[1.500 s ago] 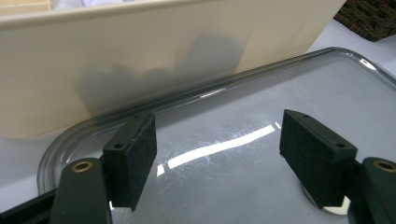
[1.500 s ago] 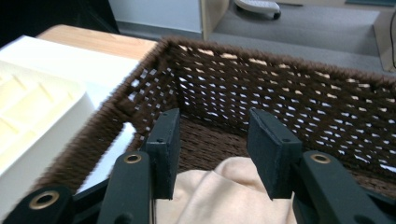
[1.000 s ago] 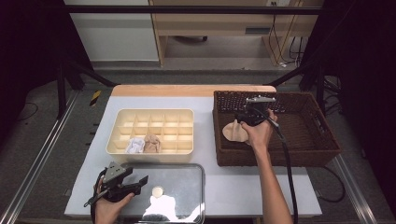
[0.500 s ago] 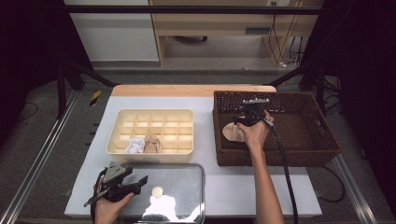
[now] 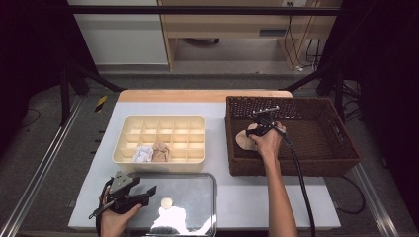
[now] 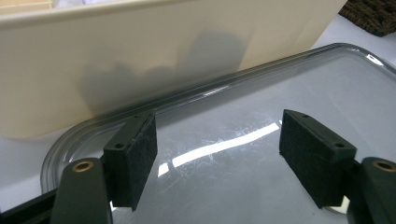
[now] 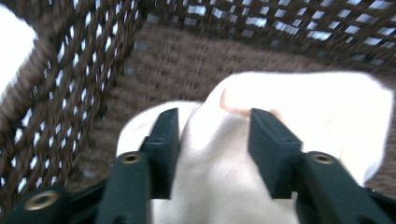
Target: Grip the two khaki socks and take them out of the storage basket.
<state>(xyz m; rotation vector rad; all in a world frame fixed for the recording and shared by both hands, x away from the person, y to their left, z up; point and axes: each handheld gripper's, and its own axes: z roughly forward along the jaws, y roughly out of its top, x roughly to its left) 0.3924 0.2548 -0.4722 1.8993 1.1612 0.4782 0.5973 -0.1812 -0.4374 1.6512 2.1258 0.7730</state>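
This looks like a lab or test bench set up for recording handling work, not a home. A white table point(image 5: 276, 197) stands inside a dark metal frame point(image 5: 197, 10), with black struts point(image 5: 74, 74) slanting down at the left and right. Cables point(image 5: 301, 39) hang at the far right, beyond a pale wooden cabinet point(image 5: 222, 29) and a white panel point(image 5: 118, 39). The floor is grey, possibly carpet; a yellow-and-black marker point(image 5: 101, 102) lies at the table's far left corner
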